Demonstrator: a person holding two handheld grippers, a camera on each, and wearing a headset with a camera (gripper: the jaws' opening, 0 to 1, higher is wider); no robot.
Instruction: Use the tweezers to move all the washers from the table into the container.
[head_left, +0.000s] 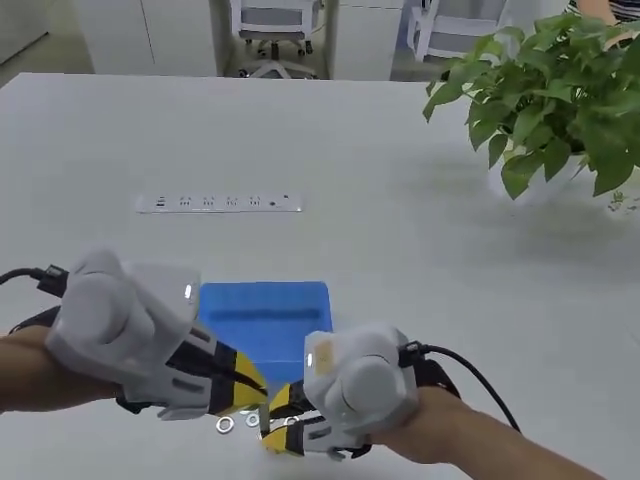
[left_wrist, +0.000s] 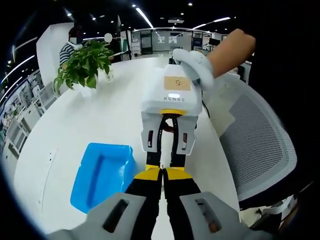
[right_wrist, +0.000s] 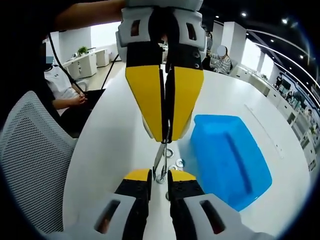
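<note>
The blue container (head_left: 265, 312) stands on the white table (head_left: 400, 230), just beyond both grippers. My left gripper (head_left: 248, 378) and right gripper (head_left: 283, 418) meet tip to tip near the front edge. Thin metal tweezers (right_wrist: 162, 155) run from between the left gripper's shut yellow jaws down into the narrow gap of my right gripper (right_wrist: 160, 176). Small silver washers (head_left: 225, 425) lie on the table under the jaws, and washers (right_wrist: 180, 162) lie beside the container (right_wrist: 227, 155). In the left gripper view my left gripper (left_wrist: 162, 175) is pressed together, facing the other gripper; the container (left_wrist: 100, 175) lies to the left.
A white power strip (head_left: 218, 203) lies mid-table beyond the container. A potted plant (head_left: 560, 95) stands at the far right. Office chairs (head_left: 272, 25) stand past the far edge. A mesh chair (left_wrist: 255, 145) is close behind the near edge. People sit at other desks.
</note>
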